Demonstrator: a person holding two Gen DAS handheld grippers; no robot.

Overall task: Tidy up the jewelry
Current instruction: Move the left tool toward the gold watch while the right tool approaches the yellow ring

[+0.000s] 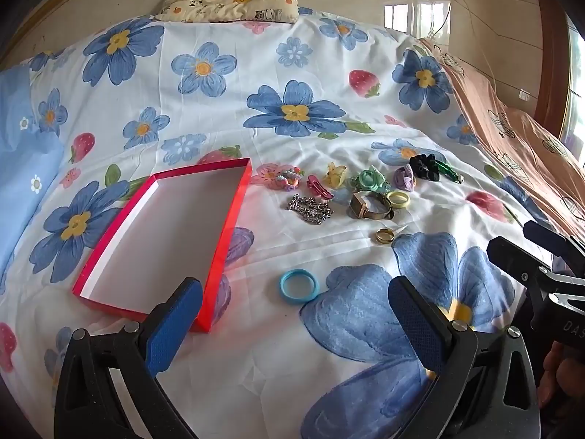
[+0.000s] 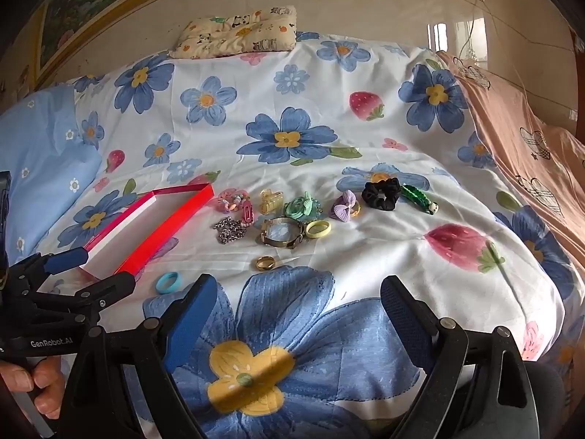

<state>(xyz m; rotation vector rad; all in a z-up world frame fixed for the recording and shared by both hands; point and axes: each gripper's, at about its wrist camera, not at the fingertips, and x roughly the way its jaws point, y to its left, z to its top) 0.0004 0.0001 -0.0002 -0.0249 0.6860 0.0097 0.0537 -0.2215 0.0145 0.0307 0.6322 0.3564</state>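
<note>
Red box [image 1: 161, 234] sits empty; left gripper [image 1: 296, 314] and right gripper [image 2: 298, 307] hover, jaws released. Judged start: next, grasp near blue ring [image 1: 299, 285].

Jewelry [image 1: 369, 205] right of box [image 1: 109, 256], on bedspread [image 1: 256, 139]

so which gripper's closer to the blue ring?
Left. The left gripper hangs open just short of the blue ring; the right gripper, also open, sits farther off to its right.

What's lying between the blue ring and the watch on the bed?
The gold ring lies roughly between the blue ring and the watch, on the floral bedsheet. Both wrist views show it; otherwise that stretch is bare sheet.
</note>
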